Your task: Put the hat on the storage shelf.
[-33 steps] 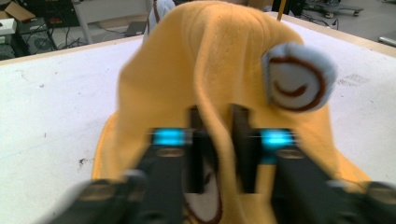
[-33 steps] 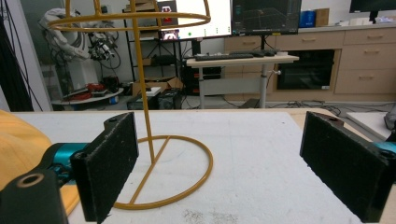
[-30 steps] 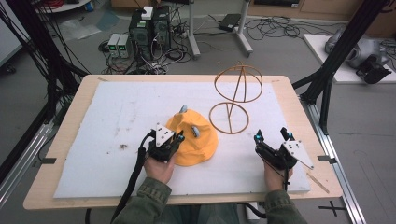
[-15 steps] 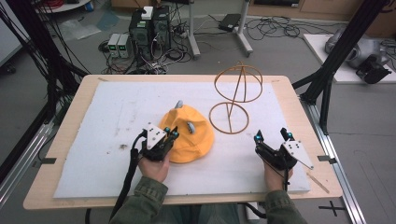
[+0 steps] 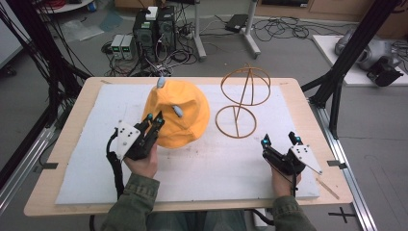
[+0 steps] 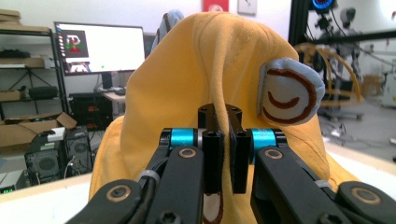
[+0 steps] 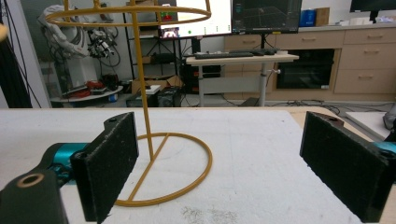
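Note:
An orange-yellow hat (image 5: 180, 113) with small grey-blue ears hangs up off the white mat, pinched at its near rim by my left gripper (image 5: 155, 118), which is shut on the fabric. In the left gripper view the hat (image 6: 205, 70) drapes over the closed jaws of the left gripper (image 6: 223, 112), and a grey-blue ear with a brown swirl (image 6: 289, 93) shows on the right. A yellow wire hat stand (image 5: 243, 98) stands upright just right of the hat. My right gripper (image 5: 279, 140) rests open near the table's front right, pointing at the stand (image 7: 149, 116) with nothing between its pads (image 7: 112, 158).
A white mat (image 5: 86, 144) covers the wooden table. A thin wooden stick (image 5: 328, 187) lies at the front right corner. Black frame posts (image 5: 337, 77) flank the table, and computers with cables (image 5: 149, 29) sit on the floor beyond the far edge.
The left gripper has risen and drifted left and away from me, lifting the hat from lying flat on the mat to hanging upright. The right gripper has stayed put.

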Tool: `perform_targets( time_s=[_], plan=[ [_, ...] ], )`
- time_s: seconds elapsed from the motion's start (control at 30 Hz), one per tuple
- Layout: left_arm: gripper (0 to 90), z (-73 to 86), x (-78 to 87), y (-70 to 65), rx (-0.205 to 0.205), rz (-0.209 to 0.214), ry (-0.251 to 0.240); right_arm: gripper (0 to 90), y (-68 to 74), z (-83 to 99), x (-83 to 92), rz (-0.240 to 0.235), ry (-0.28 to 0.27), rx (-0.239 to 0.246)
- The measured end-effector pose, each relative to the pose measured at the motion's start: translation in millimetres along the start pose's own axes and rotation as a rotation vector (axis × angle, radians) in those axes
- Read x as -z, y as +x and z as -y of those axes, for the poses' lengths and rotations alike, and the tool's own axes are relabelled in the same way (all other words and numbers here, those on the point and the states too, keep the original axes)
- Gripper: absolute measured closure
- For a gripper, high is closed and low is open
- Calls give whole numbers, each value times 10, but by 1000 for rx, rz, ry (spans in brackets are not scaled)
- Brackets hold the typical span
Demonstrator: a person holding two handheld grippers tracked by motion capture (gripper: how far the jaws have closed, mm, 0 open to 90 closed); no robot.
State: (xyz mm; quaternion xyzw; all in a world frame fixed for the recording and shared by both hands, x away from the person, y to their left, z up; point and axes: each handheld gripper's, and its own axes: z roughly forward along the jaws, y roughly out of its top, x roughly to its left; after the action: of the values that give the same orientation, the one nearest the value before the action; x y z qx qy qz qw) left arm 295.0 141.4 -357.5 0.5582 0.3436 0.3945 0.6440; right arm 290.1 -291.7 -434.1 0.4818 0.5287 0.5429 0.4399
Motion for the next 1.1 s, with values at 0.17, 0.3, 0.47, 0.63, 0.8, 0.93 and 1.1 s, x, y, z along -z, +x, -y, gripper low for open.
perform_targets(
  time_s=[0.17,0.3,0.47,0.63,0.8,0.93,1.1],
  plan=[
    [870,-155,-78,57,-4,3,-15,112,-1,1,0,0,0,-3],
    [869,-311,-170,81,-10,7,-33,112,-3,0,3,2,2,-10],
    [870,-502,-318,64,-37,7,-51,112,-5,-1,5,4,0,-19],
    [869,-724,-480,57,-41,10,-82,112,-20,0,4,4,-2,-23],
    [870,-911,-673,0,-56,33,-90,112,-23,4,-1,3,3,-29],
    [869,-1013,-891,-99,-59,64,-78,112,-20,2,3,4,3,-34],
    [869,-1142,-1259,-325,-30,160,-58,112,-24,9,2,0,1,-27]
  ],
)
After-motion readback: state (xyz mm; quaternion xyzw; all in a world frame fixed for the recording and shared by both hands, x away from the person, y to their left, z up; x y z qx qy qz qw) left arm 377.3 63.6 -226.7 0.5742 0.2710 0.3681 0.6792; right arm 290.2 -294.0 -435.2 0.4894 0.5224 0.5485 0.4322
